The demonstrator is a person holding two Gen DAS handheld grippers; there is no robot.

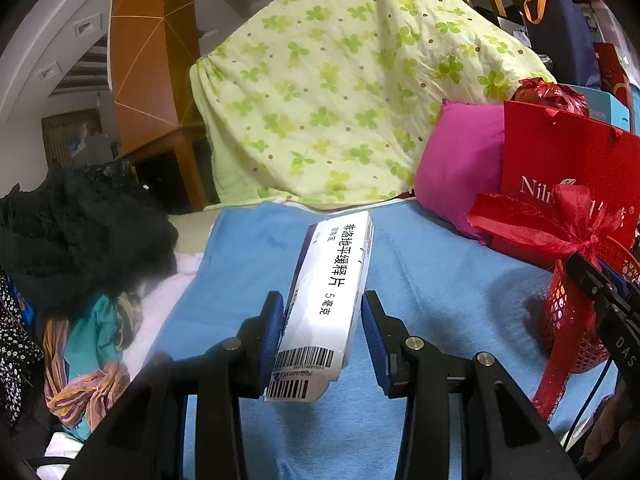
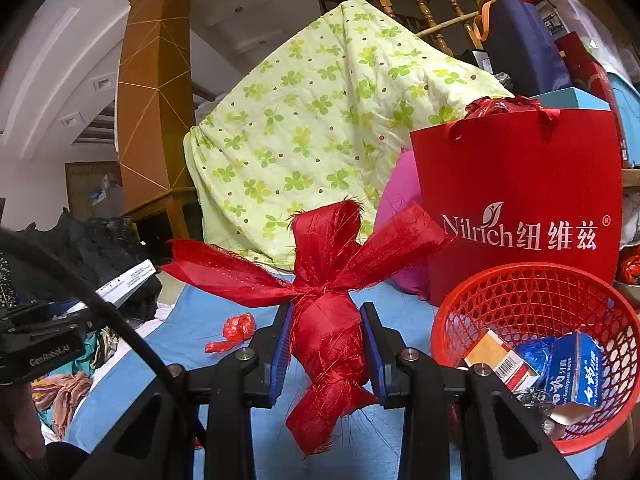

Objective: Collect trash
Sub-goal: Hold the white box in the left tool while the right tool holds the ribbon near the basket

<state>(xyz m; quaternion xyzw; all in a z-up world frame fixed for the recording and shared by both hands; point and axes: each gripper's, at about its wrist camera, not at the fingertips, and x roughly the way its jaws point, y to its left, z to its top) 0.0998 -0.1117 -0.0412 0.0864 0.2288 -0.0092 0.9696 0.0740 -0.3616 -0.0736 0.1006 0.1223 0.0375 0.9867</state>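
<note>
My left gripper (image 1: 323, 332) is shut on a white medicine box (image 1: 324, 300) with black Chinese print and barcodes, held above the blue sheet (image 1: 420, 280). My right gripper (image 2: 326, 340) is shut on a red ribbon bow (image 2: 320, 276) and holds it up just left of the red mesh basket (image 2: 532, 296). The basket holds several boxes, one blue toothpaste box (image 2: 576, 368) among them. A small red plastic scrap (image 2: 236, 330) lies on the sheet left of my right gripper. The box and left gripper also show in the right wrist view (image 2: 124, 282).
A red Nilrich paper bag (image 2: 520, 200) stands behind the basket, beside a pink pillow (image 1: 460, 168). A green clover quilt (image 1: 340, 88) is heaped at the back. Black and striped clothes (image 1: 80, 240) pile up on the left. Bags and boxes are stacked at the right.
</note>
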